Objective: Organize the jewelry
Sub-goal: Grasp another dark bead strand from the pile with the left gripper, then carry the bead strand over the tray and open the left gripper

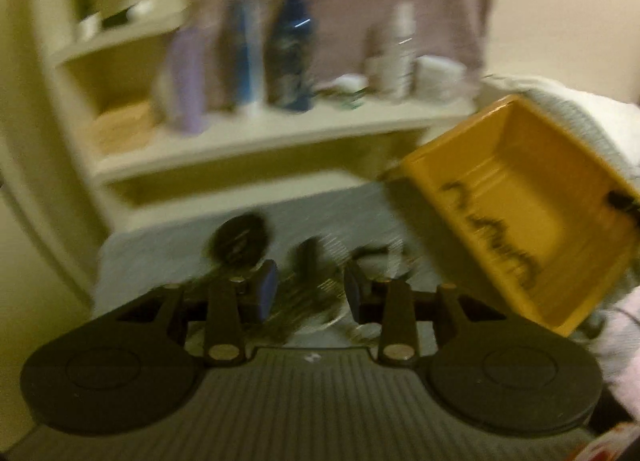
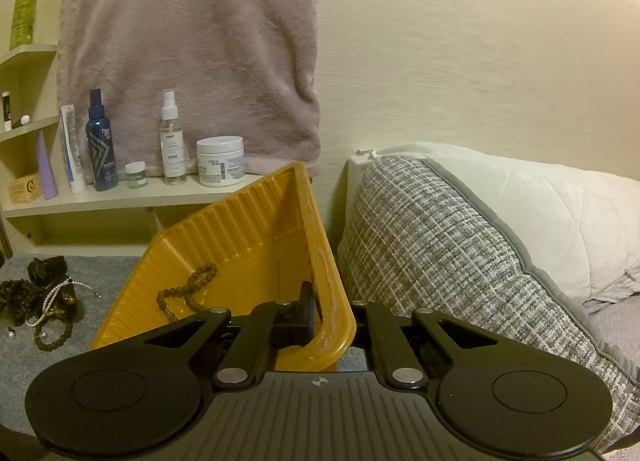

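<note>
Yellow tray (image 2: 256,245) tilted up off the grey cloth (image 2: 104,273), right gripper (image 2: 332,321) pinching its rim, bead string (image 2: 188,289) inside; left gripper (image 1: 310,289) spread over jewelry pile (image 2: 44,301): keep rim pinch firm, level tray before loading.

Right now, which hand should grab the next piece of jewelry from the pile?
Left. Its tongs are open, right over the jewelry pile. The right tongs are clamped on the yellow tray's rim, holding it tilted.
</note>
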`<state>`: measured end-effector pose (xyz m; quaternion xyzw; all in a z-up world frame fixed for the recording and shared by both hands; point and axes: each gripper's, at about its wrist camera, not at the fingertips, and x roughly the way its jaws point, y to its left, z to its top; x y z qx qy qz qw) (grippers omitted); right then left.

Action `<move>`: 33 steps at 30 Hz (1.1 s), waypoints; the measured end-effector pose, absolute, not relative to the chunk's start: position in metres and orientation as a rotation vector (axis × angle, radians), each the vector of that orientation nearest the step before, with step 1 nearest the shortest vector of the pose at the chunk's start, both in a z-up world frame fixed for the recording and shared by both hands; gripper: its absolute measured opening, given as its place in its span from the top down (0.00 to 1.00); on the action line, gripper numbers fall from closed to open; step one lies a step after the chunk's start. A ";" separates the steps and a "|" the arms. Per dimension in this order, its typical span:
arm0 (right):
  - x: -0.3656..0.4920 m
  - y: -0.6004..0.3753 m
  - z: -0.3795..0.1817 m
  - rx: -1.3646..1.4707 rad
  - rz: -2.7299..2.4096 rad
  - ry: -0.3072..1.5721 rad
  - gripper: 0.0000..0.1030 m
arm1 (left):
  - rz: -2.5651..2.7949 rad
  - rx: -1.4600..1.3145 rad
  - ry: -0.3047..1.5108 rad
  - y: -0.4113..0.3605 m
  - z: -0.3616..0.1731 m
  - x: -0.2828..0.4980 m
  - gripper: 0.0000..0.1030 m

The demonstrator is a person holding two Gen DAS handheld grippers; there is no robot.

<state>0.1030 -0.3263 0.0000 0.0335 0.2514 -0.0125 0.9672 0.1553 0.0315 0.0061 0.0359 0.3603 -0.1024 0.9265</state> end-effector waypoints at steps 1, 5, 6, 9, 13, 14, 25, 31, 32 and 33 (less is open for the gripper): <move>0.103 -0.326 0.000 0.068 -0.025 0.508 0.94 | -0.187 0.071 0.749 0.038 0.000 0.152 0.68; 0.103 -0.327 -0.001 0.070 -0.028 0.510 0.94 | -0.113 0.049 0.771 0.056 -0.024 0.138 0.68; 0.103 -0.327 -0.001 0.070 -0.029 0.511 0.94 | -0.100 0.048 0.773 0.058 -0.031 0.135 0.68; 0.104 -0.329 -0.002 0.071 -0.031 0.515 0.94 | -0.073 0.047 0.772 0.057 -0.049 0.128 0.68; 0.105 -0.328 -0.002 0.069 -0.031 0.516 0.94 | -0.065 0.021 0.756 0.048 -0.065 0.123 0.69; 0.105 -0.328 -0.002 0.069 -0.031 0.517 0.94 | -0.064 0.016 0.748 0.045 -0.068 0.123 0.69; 0.106 -0.329 -0.002 0.061 -0.030 0.522 0.94 | -0.035 0.063 0.701 0.023 -0.083 0.130 0.75; 0.107 -0.329 -0.002 0.057 -0.029 0.521 0.94 | -0.046 0.086 0.710 0.019 -0.082 0.129 0.87; 0.107 -0.329 -0.002 0.057 -0.028 0.521 0.94 | -0.045 0.090 0.712 0.018 -0.081 0.129 0.89; 0.107 -0.329 -0.003 0.057 -0.028 0.521 0.94 | -0.047 0.095 0.713 0.017 -0.081 0.129 0.90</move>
